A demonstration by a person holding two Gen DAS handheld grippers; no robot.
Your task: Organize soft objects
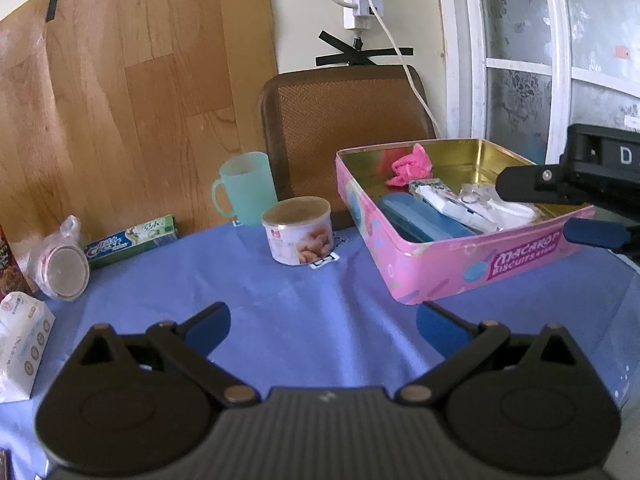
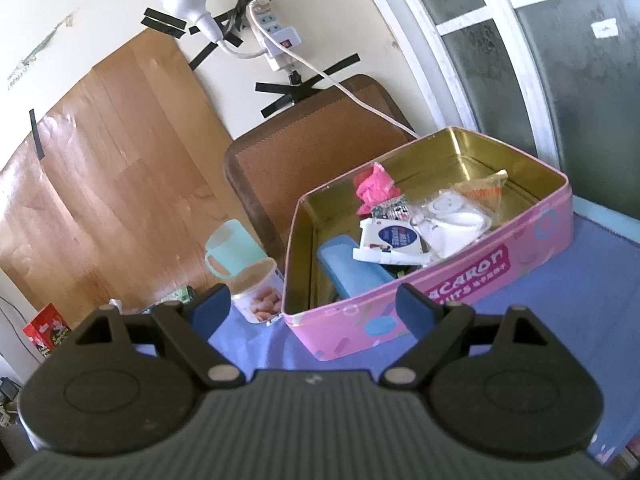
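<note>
Two grippers are open wide and hold nothing, so no soft thing can drop right now, but other things could go wrong. One soft thing, the pink cloth (image 2: 376, 190), sits bunched up at the far side of the pink tin (image 2: 460, 280), leaning near the gold wall. It looks fluffy and crumpled, so I think it will squash easily and may slip if only a small tuft is pinched. Beside it lie a white packet (image 2: 390, 240), a clear bag (image 2: 452, 220) and a blue case (image 2: 352, 272), all close together, so a grab for the cloth could catch one of them too. The right gripper (image 2: 312, 306) hangs just over the near wall of the tin, and a low move could bump the tin and push it. The left gripper (image 1: 322, 330) hovers over the blue tablecloth (image 1: 300, 300), well apart from the tin. A soft tissue pack (image 1: 22, 340) lies at the left edge of the table, and I think it may still need putting away. Near it, a round can (image 1: 298, 236) and a green cup (image 1: 246, 188) stand upright and could tip if an arm sweeps past.
</note>
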